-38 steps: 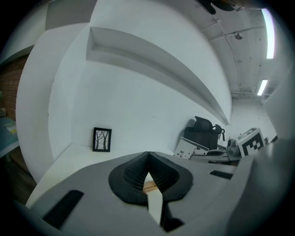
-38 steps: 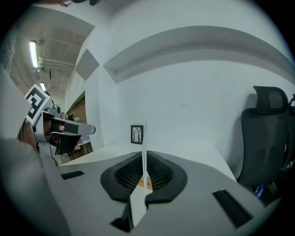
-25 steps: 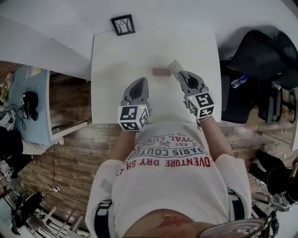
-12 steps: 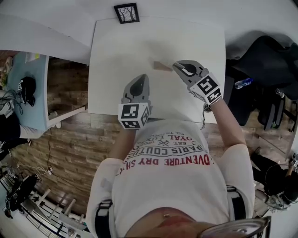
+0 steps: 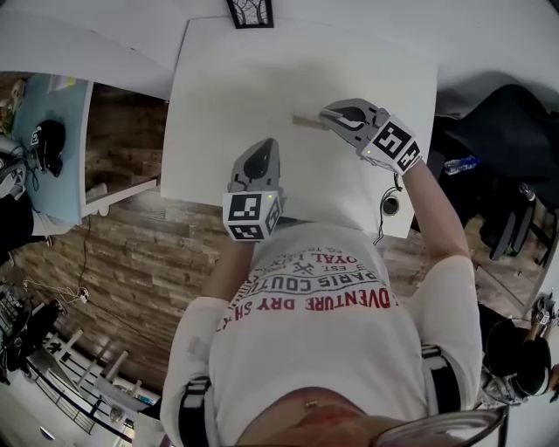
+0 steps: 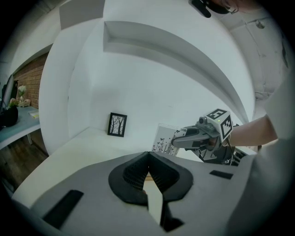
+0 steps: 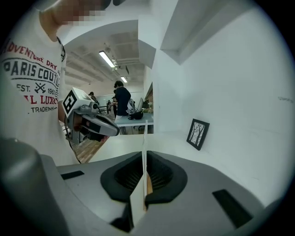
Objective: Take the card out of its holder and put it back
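Note:
A small wooden card holder (image 5: 305, 120) lies on the white table (image 5: 227, 96), far of centre. My right gripper (image 5: 326, 113) is at the holder's right end, shut on a white card. The left gripper view shows the card (image 6: 163, 138) upright, printed with small black figures, in the right gripper (image 6: 175, 141). From the right gripper view, the card (image 7: 143, 154) is edge-on between the pressed pads, with a strip of wood (image 7: 149, 185) just beneath. My left gripper (image 5: 265, 148) rests nearer me, jaws together with nothing in them (image 6: 147, 159). Whether the card touches the holder is hidden.
A black framed picture (image 5: 251, 10) stands at the table's far edge against the wall. A blue desk (image 5: 52, 157) with gear is at the left, dark bags and a bottle (image 5: 459, 163) at the right. People stand in the room behind (image 7: 122, 99).
My right gripper has carried the card left, from beside the holder to its right end, and turned it from slanted to edge-on. The left gripper has stayed put.

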`<state>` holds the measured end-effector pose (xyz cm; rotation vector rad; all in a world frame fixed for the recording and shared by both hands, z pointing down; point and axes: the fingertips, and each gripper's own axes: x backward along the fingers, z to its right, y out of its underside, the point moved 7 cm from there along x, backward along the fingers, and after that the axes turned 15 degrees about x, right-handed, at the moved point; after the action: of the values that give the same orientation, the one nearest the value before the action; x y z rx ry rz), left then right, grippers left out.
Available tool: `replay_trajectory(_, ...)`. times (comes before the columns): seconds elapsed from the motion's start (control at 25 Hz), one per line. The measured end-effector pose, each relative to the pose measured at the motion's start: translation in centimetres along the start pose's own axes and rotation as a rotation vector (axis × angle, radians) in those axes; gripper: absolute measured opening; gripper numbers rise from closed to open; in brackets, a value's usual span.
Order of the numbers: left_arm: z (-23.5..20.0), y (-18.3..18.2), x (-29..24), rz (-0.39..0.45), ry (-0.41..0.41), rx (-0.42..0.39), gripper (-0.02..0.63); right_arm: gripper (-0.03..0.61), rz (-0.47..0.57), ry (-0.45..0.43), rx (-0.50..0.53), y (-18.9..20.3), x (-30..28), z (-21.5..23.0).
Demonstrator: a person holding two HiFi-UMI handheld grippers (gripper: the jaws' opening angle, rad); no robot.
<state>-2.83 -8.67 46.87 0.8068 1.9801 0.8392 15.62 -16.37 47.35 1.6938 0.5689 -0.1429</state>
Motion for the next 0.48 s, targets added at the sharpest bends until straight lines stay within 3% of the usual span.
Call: replay_trajectory(0.48, -1.5, -0.1, -0.6, -0.005, -0.062, 0.006, 0.025, 0.035, 0.008, -0.072, -0.003, 1.8, -1.1, 1.8)
